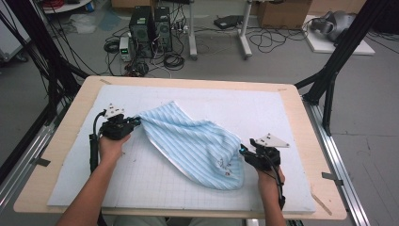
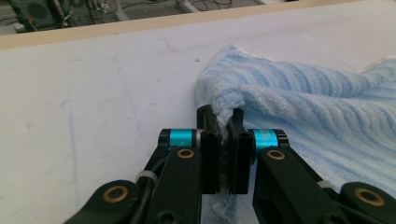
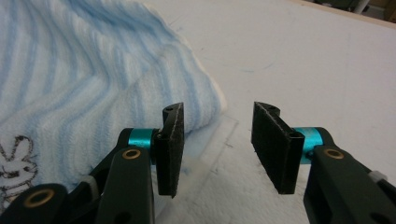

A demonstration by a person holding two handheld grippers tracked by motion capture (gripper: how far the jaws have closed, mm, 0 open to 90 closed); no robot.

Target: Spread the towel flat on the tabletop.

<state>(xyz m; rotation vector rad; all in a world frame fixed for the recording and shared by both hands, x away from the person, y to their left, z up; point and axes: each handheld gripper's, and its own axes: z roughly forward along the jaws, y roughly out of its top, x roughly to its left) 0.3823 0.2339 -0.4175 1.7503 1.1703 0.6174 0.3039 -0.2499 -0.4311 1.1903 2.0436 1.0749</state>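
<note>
A light blue striped towel (image 1: 193,143) lies rumpled across the middle of the white mat (image 1: 263,108), with a small embroidered figure near its right end (image 3: 14,163). My left gripper (image 1: 133,123) is shut on the towel's left corner (image 2: 223,100), and the cloth bunches between its jaws (image 2: 224,140). My right gripper (image 1: 243,153) stands open just beside the towel's right edge (image 3: 205,100), its jaws wide apart with only bare mat (image 3: 219,154) between them.
The mat covers a wooden table (image 1: 70,122) with a bare rim all round. Black frame posts (image 1: 329,89) stand at the table's right and left sides. Computers and cables (image 1: 150,33) sit on the floor beyond the far edge.
</note>
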